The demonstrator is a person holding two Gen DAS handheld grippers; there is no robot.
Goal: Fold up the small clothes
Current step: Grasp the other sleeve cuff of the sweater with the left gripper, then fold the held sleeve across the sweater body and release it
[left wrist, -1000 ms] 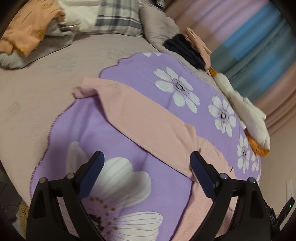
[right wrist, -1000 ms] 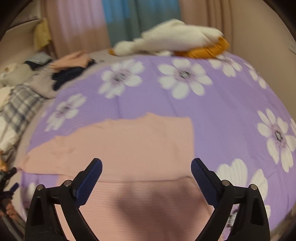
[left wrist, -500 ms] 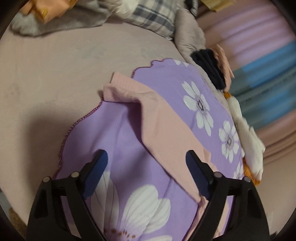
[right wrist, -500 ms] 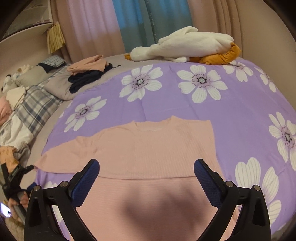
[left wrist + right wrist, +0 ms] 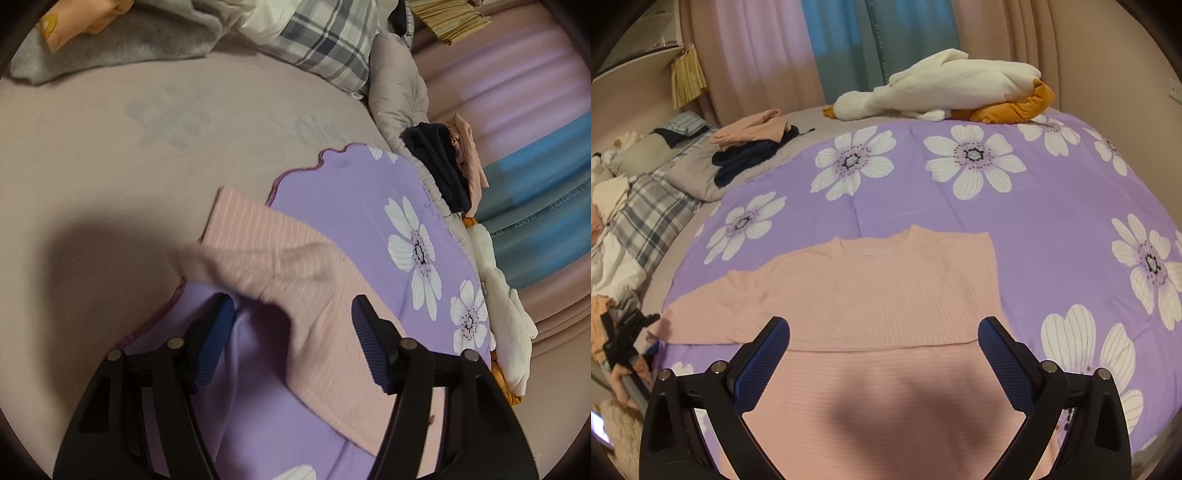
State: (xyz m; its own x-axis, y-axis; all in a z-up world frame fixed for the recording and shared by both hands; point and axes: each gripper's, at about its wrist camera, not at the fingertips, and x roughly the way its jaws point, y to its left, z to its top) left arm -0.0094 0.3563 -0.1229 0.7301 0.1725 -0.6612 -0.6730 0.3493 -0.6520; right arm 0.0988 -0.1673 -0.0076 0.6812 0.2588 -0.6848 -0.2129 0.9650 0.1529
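Note:
A pink ribbed sweater [image 5: 871,288] lies flat on a purple flowered blanket [image 5: 1034,206], its bottom part folded up and one long sleeve stretched to the left. In the left wrist view the sleeve end [image 5: 266,258] lies over the blanket's edge, its cuff slightly lifted and rumpled. My left gripper [image 5: 293,314] is open with the sleeve between its jaws, just short of the cuff. It also shows small at the left of the right wrist view [image 5: 628,328]. My right gripper [image 5: 882,347] is open and empty, hovering over the sweater's folded lower part.
A white and orange plush toy [image 5: 945,92] lies at the blanket's far side. A stack of folded pink and navy clothes [image 5: 753,144] sits back left. Plaid bedding [image 5: 325,40], a grey blanket [image 5: 110,48] and more clothes lie at the bed's head. Curtains [image 5: 849,48] hang behind.
My left gripper has moved forward along the sleeve to its end, which now sits between the jaws. My right gripper has drawn back and up a little over the sweater.

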